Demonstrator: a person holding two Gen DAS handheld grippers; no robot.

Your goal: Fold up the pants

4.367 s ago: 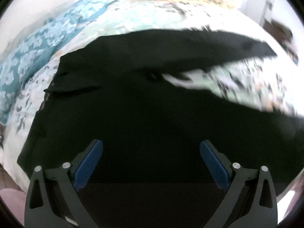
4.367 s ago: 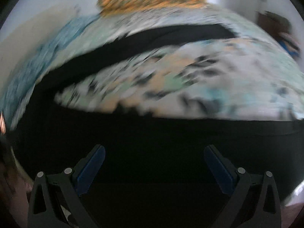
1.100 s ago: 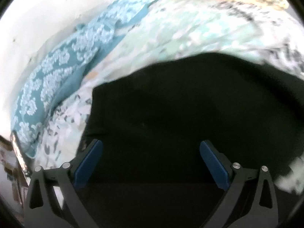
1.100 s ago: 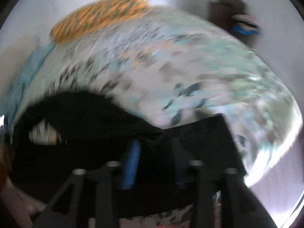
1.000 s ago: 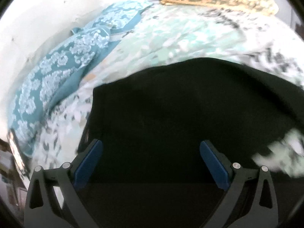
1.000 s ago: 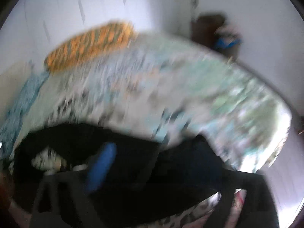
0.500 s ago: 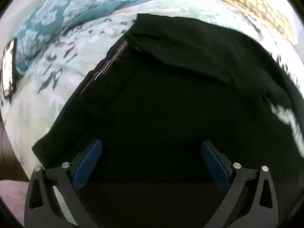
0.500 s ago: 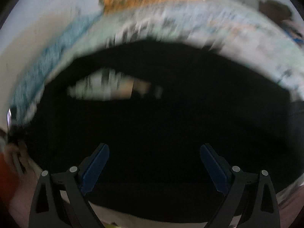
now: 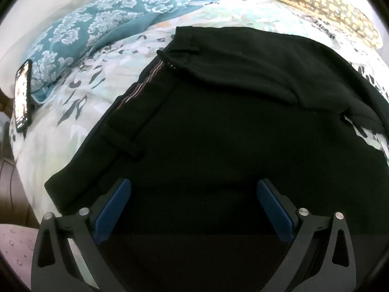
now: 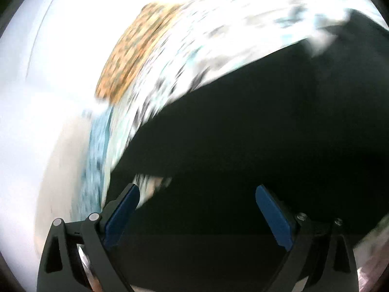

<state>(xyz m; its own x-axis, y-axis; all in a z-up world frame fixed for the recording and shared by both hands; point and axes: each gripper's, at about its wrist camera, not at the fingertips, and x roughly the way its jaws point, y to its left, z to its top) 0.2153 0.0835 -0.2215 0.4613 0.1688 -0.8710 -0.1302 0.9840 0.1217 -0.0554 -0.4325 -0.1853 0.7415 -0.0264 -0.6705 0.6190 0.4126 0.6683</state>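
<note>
Now the black pants (image 9: pixel 218 126) lie spread on the bed (image 9: pixel 73 112), over its floral cover, and they fill most of the left wrist view. The waistband is turned toward the bed's left edge; there a thin striped inner band (image 9: pixel 143 82) shows along the opened top, and a belt loop (image 9: pixel 124 146) crosses the waist lower down. One layer of the cloth is folded over near the far side, with a soft rounded edge, and a small gap at the right lets the cover show between the legs. A teal patterned blanket (image 9: pixel 97 24) lies along the bed's far left edge, a phone (image 9: pixel 23 95) with a lit screen rests near the left edge beside it, and an orange patterned pillow (image 9: pixel 321 2) sits at the far right corner.

The left gripper (image 9: pixel 194 206) hovers over the pants near the waist, its blue fingers (image 9: pixel 111 209) spread wide and holding nothing. The right gripper (image 10: pixel 197 211) also has its fingers wide apart and empty; its view is tilted and much blurred, with the dark cloth (image 10: pixel 255 133) low and to the right.

Compared with a second ago, the right gripper no longer pinches the cloth, and it has released the leg it carried. The left view is now sharper and closer to the waistband, which was not visible before.
</note>
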